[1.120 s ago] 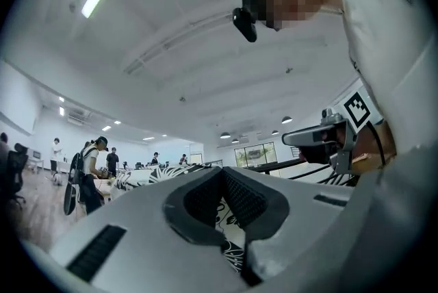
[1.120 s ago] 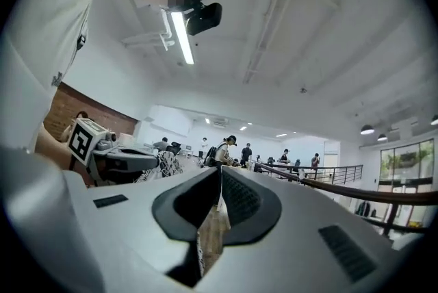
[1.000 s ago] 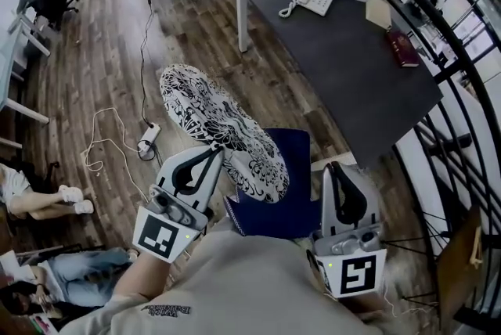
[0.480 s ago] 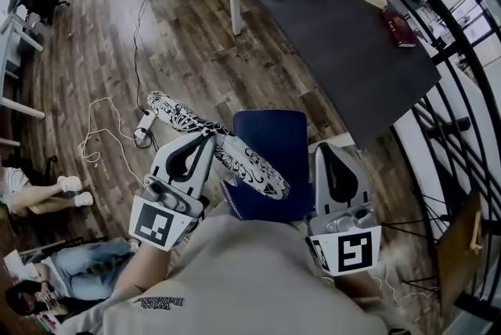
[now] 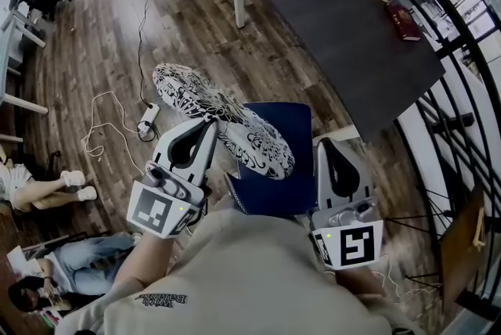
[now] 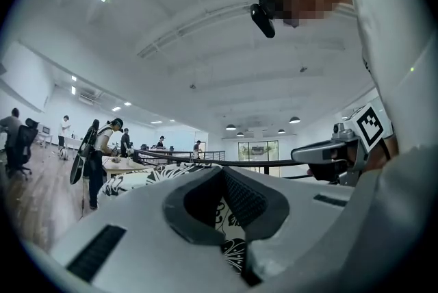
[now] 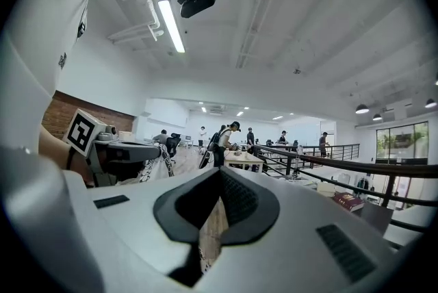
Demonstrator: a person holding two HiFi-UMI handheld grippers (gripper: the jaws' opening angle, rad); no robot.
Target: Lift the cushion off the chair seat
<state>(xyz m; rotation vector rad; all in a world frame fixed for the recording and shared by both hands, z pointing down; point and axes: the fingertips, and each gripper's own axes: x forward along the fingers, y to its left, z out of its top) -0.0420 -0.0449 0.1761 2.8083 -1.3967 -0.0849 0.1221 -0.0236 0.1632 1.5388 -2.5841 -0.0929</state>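
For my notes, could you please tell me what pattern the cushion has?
The cushion is white with a black floral print; the head view shows it best.

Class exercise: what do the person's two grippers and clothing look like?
The left gripper and right gripper are pale grey wedge-shaped shells, each with a black teardrop-shaped hollow on top. Each carries a cube with black-and-white square markers at its rear. The person wears a beige top.

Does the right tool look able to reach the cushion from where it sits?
Probably yes: the right tool sits close beside the cushion, with only bare blue chair seat between them. Its jaws are shut, though, so it must open first.
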